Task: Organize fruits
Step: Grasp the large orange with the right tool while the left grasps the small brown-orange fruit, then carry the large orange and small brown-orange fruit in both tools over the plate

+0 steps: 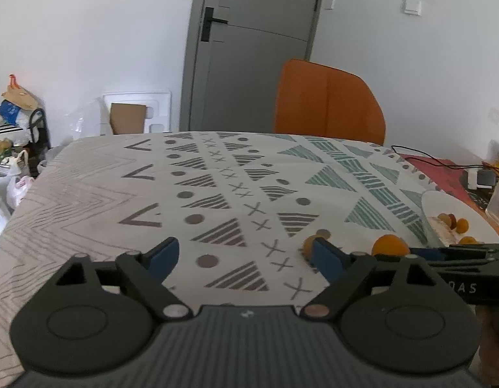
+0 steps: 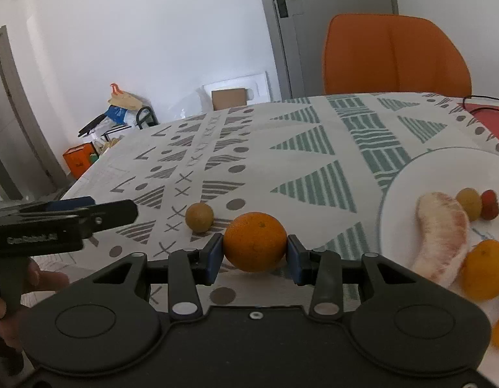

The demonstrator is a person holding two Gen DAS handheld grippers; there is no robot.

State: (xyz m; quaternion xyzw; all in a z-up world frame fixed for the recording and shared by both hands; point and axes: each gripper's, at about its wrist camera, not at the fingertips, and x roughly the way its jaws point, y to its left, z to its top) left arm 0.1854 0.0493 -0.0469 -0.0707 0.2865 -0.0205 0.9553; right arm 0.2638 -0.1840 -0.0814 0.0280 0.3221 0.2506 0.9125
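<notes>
Squarely between the right tongs [image 2: 254,256] — gripped — sits an orange [image 2: 254,242].

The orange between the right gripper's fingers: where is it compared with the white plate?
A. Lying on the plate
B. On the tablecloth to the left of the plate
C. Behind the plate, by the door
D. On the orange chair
B: in the right wrist view the orange sits between the right gripper fingers over the patterned tablecloth, left of the white plate.
</notes>
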